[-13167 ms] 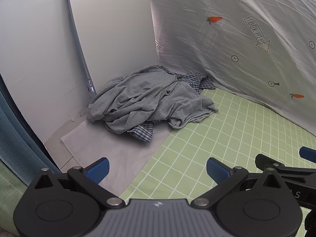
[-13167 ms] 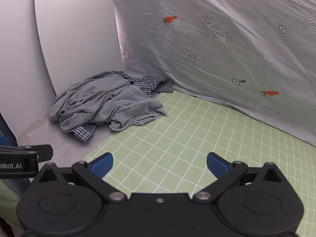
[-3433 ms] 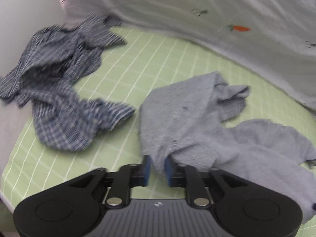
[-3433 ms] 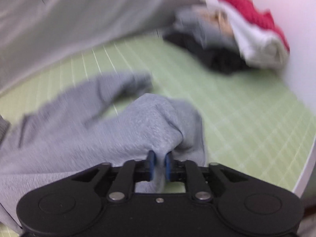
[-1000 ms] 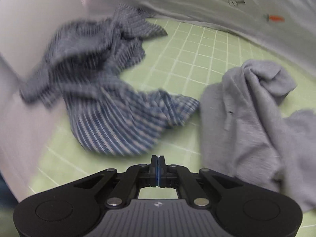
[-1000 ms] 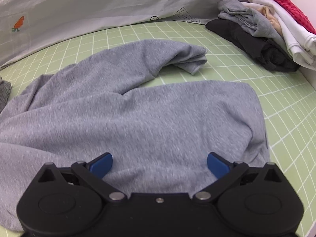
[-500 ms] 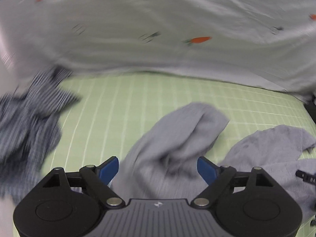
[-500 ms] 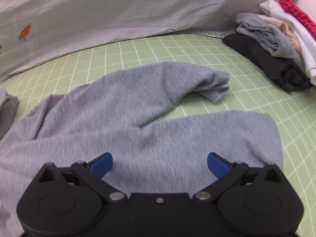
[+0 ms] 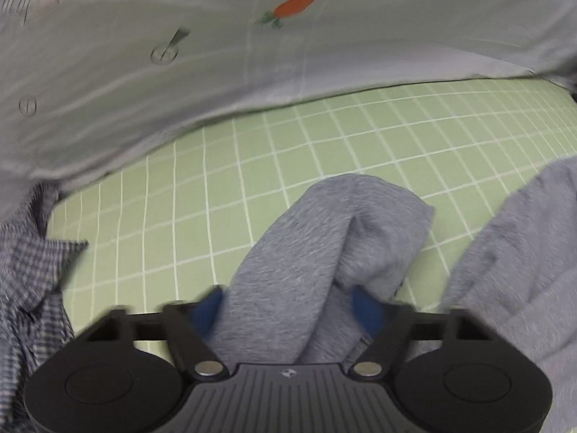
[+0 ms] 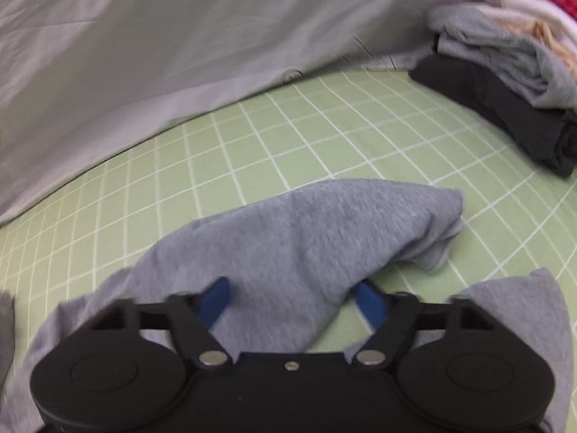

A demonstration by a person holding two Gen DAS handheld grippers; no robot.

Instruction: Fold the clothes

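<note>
Sweatshirt sleeves lie low in both frames, each bracketed by half-closed jaws of the left gripper and right gripper, just closing; a grasp is judged imminent, not confirmed.

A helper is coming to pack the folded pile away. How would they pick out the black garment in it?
On the green checked sheet, look to the far right edge, where a stack of folded clothes lies. The black garment is its bottom layer, under a grey piece; it is the only dark item, the rest being grey, cream, white and red.
</note>
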